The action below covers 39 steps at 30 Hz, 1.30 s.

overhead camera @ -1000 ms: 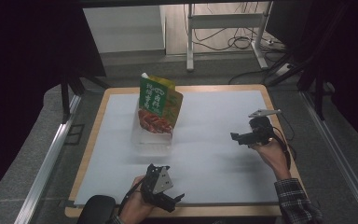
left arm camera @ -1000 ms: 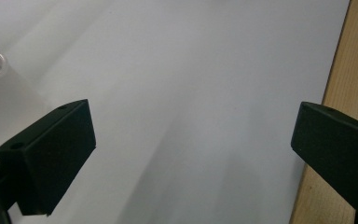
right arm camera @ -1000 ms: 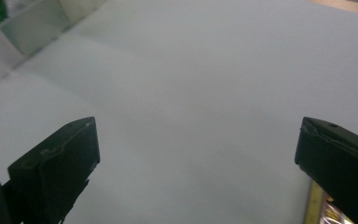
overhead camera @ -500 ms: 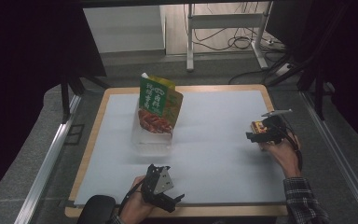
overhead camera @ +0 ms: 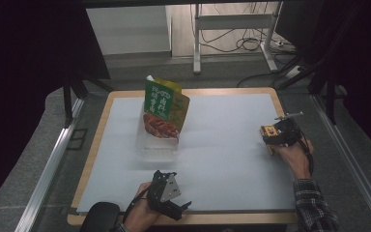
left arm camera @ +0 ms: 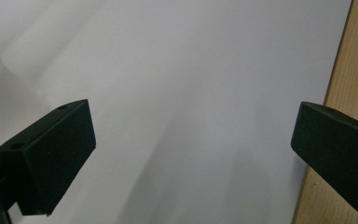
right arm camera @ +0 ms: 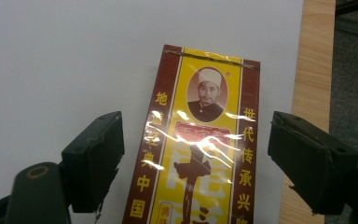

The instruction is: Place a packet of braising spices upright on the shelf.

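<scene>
Between the wide-spread jaws of the right gripper [right arm camera: 196, 161] lies a flat yellow and dark-red packet [right arm camera: 200, 144], wrapped in shiny film and printed with a portrait and yellow characters. Neither jaw touches it; each stands just beside one of its long edges. Past the packet's right edge the white mat [right arm camera: 65, 60] ends, with the wooden table edge [right arm camera: 313, 70] just beyond it. From the high view, the right gripper [overhead camera: 281, 132] sits over the packet [overhead camera: 269, 131] at the mat's right side, a hand [overhead camera: 295, 157] in a plaid sleeve behind it. Well apart from it, the left gripper [overhead camera: 170, 199] rests at the near edge of the mat, its jaws [left arm camera: 193, 154] also spread wide over bare mat. Ahead of the left gripper, a green pouch [overhead camera: 164, 112] stands upright in a clear container [overhead camera: 157, 147].
</scene>
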### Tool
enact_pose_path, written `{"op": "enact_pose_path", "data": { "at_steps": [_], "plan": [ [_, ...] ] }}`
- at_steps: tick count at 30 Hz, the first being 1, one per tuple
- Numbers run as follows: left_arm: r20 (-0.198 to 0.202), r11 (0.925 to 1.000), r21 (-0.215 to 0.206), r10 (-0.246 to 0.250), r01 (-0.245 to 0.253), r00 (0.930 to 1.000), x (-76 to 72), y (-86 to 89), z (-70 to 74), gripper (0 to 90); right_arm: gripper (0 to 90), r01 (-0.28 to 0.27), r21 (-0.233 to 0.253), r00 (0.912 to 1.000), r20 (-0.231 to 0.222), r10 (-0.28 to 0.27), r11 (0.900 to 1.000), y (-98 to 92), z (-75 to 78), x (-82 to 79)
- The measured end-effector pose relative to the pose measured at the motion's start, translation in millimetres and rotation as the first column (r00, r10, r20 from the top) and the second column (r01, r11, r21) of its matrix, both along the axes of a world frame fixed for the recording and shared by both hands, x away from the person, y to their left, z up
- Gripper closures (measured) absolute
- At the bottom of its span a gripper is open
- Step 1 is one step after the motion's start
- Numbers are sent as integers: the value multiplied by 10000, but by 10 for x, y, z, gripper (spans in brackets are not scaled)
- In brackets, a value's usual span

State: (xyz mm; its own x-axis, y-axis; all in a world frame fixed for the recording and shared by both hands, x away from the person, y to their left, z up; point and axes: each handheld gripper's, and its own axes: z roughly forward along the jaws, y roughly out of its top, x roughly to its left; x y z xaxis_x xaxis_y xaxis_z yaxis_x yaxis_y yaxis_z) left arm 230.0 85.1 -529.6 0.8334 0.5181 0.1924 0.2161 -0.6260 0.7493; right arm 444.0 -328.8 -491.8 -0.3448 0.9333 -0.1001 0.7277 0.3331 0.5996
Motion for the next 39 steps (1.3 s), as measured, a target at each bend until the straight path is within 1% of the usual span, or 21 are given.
{"op": "enact_pose_path", "data": {
  "at_steps": [3,5,7,10,11,15,20,23,27,31,34,35,39],
  "plan": [
    [-2,10000,14,12,-12,10000,3,3,1,0,200,8,-53,10000,-73,-8,10000,6,-39,33],
    [4,10000,18,13,-13,10000,3,3,1,0,203,-1,-118,9998,-203,-1,9999,18,-66,51],
    [7,10000,28,4,-4,10000,2,3,2,0,225,45,-279,9997,-225,-51,9996,28,-92,66],
    [19,10000,45,-1,1,10000,1,2,2,0,255,42,-393,9995,-315,-54,9992,35,-128,81],
    [24,10000,47,4,-4,10000,0,2,2,0,279,81,-262,9994,-330,-90,9996,32,-126,81],
    [39,10000,72,14,-14,10000,-1,2,2,0,299,276,-194,9986,-437,-285,9994,46,-116,78],
    [85,10000,45,53,-53,10000,0,11,8,0,304,165,-178,9988,-463,-173,9997,39,-112,69],
    [106,9999,3,110,-110,9999,1,18,12,0,305,-15,-228,9991,-431,5,9997,36,-93,41],
    [126,9999,4,118,-118,9999,-1,19,14,0,307,-311,-93,9992,-266,308,9995,46,-39,-20],
    [134,9999,19,104,-104,9999,-3,16,15,0,312,-653,-67,9978,-134,652,9978,77,19,-104],
    [129,9999,22,105,-105,9999,-4,15,14,0,314,-910,69,9958,-48,910,9958,95,53,-163],
    [117,9999,13,104,-105,9999,-5,15,14,0,315,-1026,87,9947,19,1026,9947,108,66,-186],
    [121,9999,20,112,-112,9999,-5,15,13,0,316,-1459,89,9893,63,1458,9893,185,106,-255]
  ]
}}
